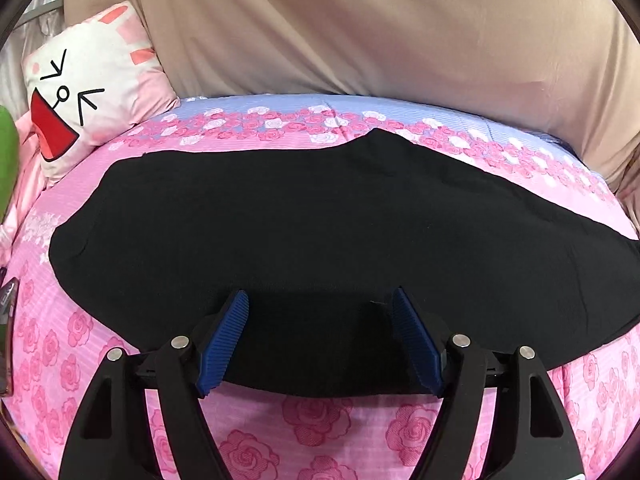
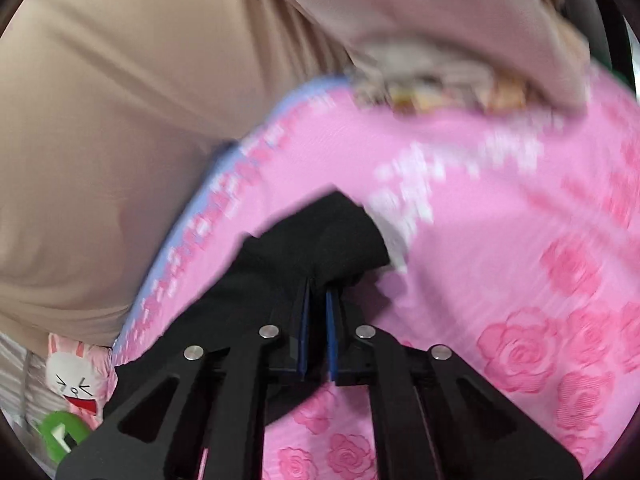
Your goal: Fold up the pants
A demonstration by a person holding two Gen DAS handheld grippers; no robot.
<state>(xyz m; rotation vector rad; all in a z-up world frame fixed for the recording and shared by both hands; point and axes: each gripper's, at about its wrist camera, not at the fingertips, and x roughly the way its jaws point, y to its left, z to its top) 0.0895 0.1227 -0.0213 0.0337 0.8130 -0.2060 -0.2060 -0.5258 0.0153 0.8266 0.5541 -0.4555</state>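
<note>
Black pants [image 1: 304, 232] lie spread flat across a pink rose-print bedspread [image 1: 320, 420]. My left gripper [image 1: 320, 308] is open over the near edge of the pants, its blue pads [image 1: 416, 344] wide apart with nothing between them. In the right wrist view, my right gripper [image 2: 316, 300] is shut on a raised end of the black pants [image 2: 320, 236] and holds it above the bedspread [image 2: 520, 240]. That view is blurred by motion.
A beige padded headboard or cushion [image 1: 360, 28] rises behind the bed. A white and pink cartoon pillow [image 1: 88, 92] sits at the back left and also shows in the right wrist view [image 2: 76, 384]. A green object [image 1: 6, 152] is at the left edge.
</note>
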